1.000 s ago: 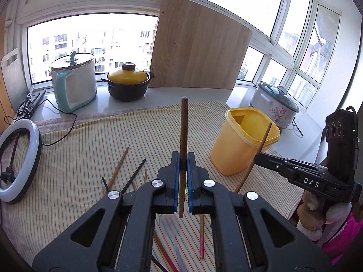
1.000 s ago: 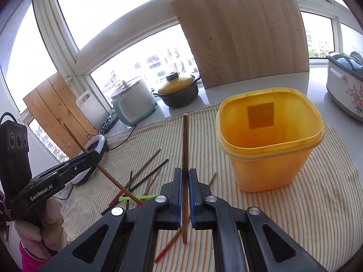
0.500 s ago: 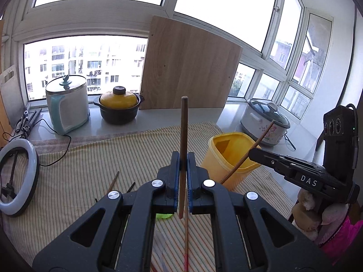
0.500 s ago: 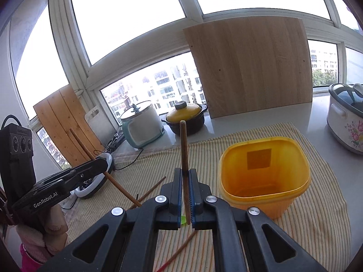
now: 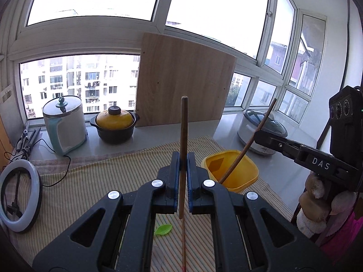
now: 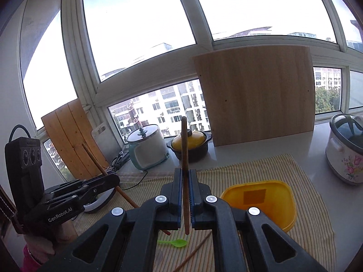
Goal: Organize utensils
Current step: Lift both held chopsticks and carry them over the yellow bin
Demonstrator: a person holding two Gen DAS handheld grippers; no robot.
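Observation:
My left gripper (image 5: 183, 158) is shut on a brown wooden chopstick (image 5: 183, 136) that stands upright between its jaws. My right gripper (image 6: 185, 174) is shut on another brown chopstick (image 6: 184, 149), also upright. In the left wrist view the right gripper (image 5: 257, 133) holds its chopstick (image 5: 247, 145) slanted over the yellow bin (image 5: 236, 172). The yellow bin (image 6: 272, 188) stands on the striped cloth, below and right of my right gripper. In the right wrist view the left gripper (image 6: 115, 179) is at the left, well above the cloth. A green spoon (image 6: 174, 242) and a loose chopstick (image 6: 195, 251) lie on the cloth.
A striped cloth (image 5: 90, 181) covers the table. On the counter behind stand a white and teal cooker (image 5: 64, 124), a yellow-lidded pot (image 5: 114, 124), a wooden board (image 5: 183, 81) and a floral rice cooker (image 6: 344, 149). A ring light (image 5: 18, 197) lies at the left.
Both grippers have risen well above the cloth with their chopsticks. The bin and the loose utensils now look smaller and lower in both views.

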